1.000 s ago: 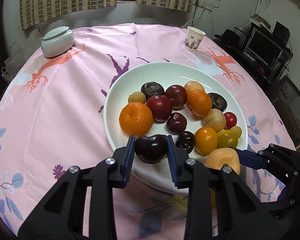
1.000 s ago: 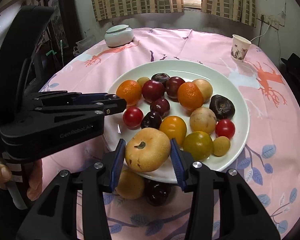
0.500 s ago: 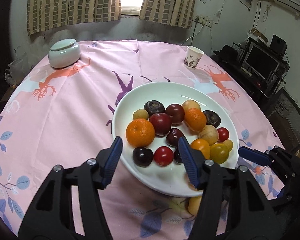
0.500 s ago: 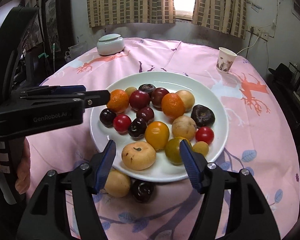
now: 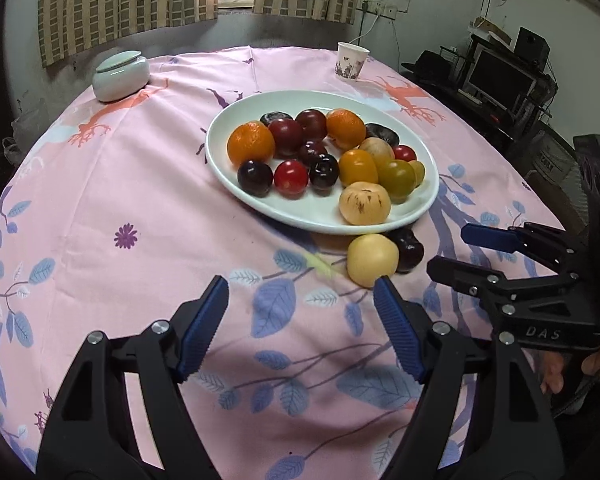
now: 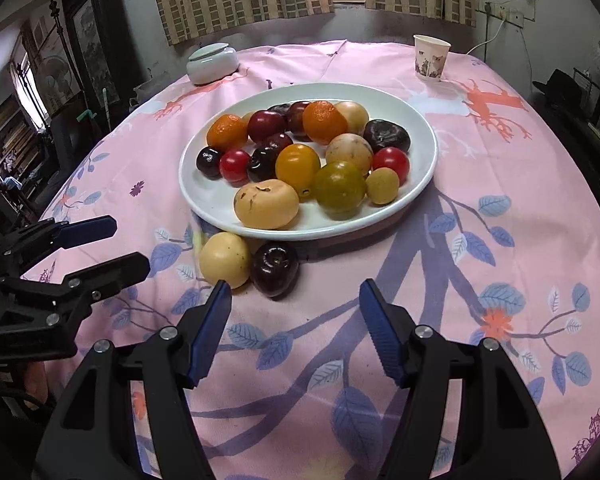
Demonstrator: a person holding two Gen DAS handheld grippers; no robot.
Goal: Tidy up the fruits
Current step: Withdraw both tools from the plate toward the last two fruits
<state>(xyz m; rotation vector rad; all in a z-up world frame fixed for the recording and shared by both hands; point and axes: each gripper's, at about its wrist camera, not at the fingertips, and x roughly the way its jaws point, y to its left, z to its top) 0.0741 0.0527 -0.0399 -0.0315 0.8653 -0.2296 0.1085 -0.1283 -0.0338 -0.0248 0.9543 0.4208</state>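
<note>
Fruit just released sits on the plate [image 5: 236, 188]; both tongs, left [image 5: 302, 312] and right [image 6: 296, 314], have just spread, empty, near two strays.

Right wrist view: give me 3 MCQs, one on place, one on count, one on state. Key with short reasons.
1. Where do the pale yellow fruit and the dark plum lie?
A. On the white plate
B. On the tablecloth by the plate's near rim
C. Inside the paper cup

2. How many small bright red tomatoes are on the white plate?
A. Two
B. Five
C. None

3. How does the right gripper stand?
A. Shut on the dark plum
B. Shut on the pale yellow fruit
C. Open, nothing between its jaws

Key:
1 B: both rest on the pink tablecloth, just outside the rim.
2 A: one on the plate's left side, one on its right.
3 C: the jaws stand apart over bare cloth, short of both fruits.
</note>
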